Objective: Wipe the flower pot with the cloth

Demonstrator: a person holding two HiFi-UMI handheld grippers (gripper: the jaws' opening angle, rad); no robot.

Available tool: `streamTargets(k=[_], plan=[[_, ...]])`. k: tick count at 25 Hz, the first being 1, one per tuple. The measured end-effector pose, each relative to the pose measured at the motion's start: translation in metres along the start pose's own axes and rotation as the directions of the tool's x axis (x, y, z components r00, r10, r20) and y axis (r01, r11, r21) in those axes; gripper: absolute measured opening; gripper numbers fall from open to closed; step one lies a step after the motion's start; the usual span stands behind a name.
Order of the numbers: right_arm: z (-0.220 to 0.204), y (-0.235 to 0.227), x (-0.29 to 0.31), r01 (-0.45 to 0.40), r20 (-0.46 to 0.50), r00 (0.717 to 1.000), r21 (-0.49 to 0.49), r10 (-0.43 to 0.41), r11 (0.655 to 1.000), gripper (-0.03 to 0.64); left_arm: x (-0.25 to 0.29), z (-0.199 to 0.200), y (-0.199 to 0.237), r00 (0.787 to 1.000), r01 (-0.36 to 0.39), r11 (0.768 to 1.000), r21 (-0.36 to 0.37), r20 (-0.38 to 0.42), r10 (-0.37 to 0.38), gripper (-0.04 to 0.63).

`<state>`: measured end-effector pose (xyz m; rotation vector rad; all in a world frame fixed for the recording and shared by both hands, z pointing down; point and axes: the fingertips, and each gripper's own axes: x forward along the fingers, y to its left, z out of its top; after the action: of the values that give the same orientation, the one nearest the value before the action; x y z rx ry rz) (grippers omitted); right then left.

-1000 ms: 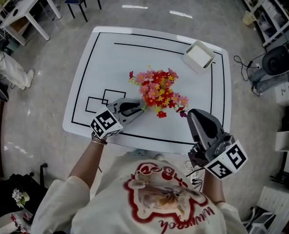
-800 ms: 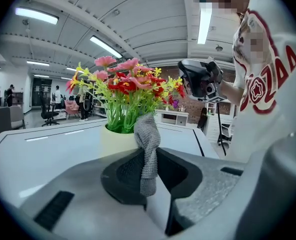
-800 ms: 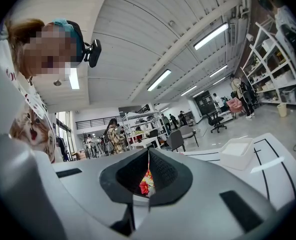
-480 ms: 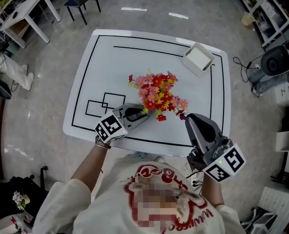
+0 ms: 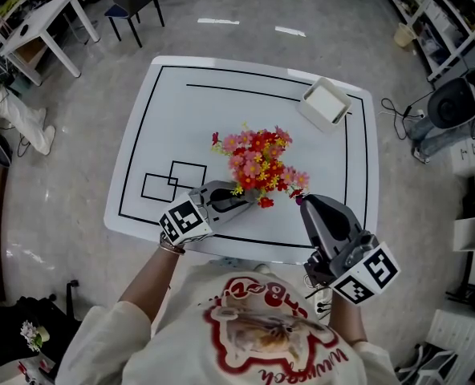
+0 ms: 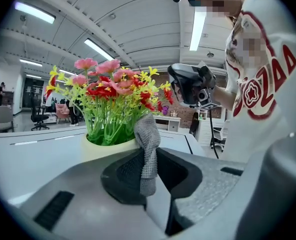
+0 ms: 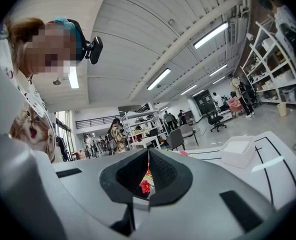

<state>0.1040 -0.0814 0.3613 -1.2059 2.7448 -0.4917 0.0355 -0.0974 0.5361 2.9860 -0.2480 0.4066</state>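
Observation:
A cream flower pot (image 6: 104, 151) full of red, pink and yellow flowers (image 6: 113, 91) stands just beyond my left gripper (image 6: 148, 170). That gripper is shut on a grey cloth (image 6: 148, 141), whose top end sticks up against the pot's rim. In the head view the flowers (image 5: 257, 160) hide the pot, and the left gripper (image 5: 236, 200) reaches under them from the front left. My right gripper (image 5: 308, 205) hovers at the front right of the flowers, a little apart. Its jaws are shut with nothing in them, and blossoms show through the slit (image 7: 148, 176).
The white table (image 5: 181, 111) carries black outline markings. A white square box (image 5: 326, 103) sits at its far right corner, also in the right gripper view (image 7: 238, 151). Chairs, another table and shelves stand on the floor around.
My left gripper has moved rightwards with the cloth, in closer under the flowers. The right gripper has stayed where it was.

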Motion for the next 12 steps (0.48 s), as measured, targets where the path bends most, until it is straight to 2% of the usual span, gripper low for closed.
streamTargets(k=[4, 12], plan=[[0.001, 0.001, 0.002, -0.001, 0.007, 1.0, -0.002, 0.001, 1.0, 0.005, 0.0, 0.011, -0.014, 0.999, 0.039, 0.999, 0.029, 0.018, -0.039, 0.061], [0.0, 0.002, 0.004, -0.005, 0.01, 1.0, 0.0, 0.005, 1.0, 0.005, -0.004, 0.034, -0.029, 0.995, 0.058, 0.998, 0.033, 0.083, -0.061, 0.061]])
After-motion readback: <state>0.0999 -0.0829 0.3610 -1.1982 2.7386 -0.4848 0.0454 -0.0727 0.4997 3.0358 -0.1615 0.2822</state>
